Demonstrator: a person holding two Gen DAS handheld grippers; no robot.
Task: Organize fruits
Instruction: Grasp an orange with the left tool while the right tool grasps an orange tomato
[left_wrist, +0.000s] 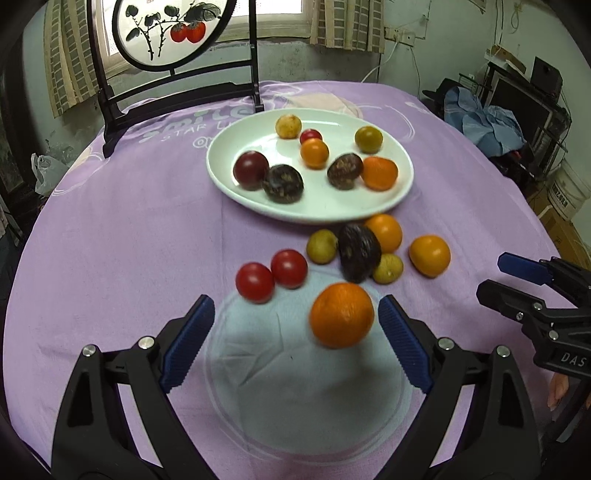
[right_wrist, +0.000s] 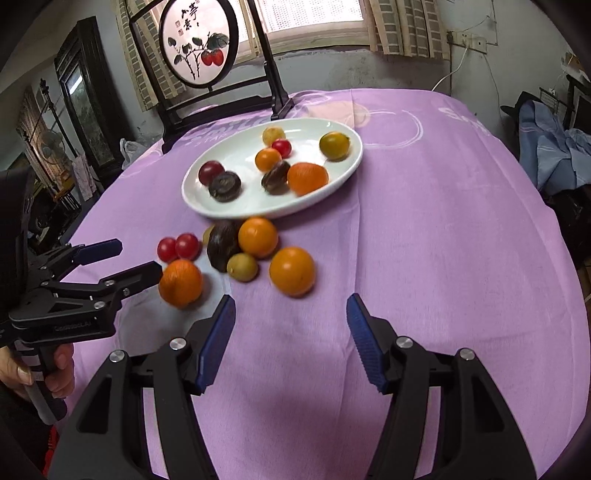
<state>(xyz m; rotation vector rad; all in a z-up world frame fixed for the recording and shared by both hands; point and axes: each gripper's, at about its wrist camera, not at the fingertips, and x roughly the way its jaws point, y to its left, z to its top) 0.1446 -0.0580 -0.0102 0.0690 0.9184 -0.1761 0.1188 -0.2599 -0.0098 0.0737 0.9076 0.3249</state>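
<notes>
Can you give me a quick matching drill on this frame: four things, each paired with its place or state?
Things
1. large orange
2. two red tomatoes
3. white plate
4. right gripper

Places or states
A. side by side on the cloth, left of the loose fruit
B. open and empty over bare purple cloth
C. holds eight fruits, near the round-panel screen stand
D. on the cloth between the left gripper's open fingers, untouched

Pairs: 1-D, 2-A, 3-C, 4-B
</notes>
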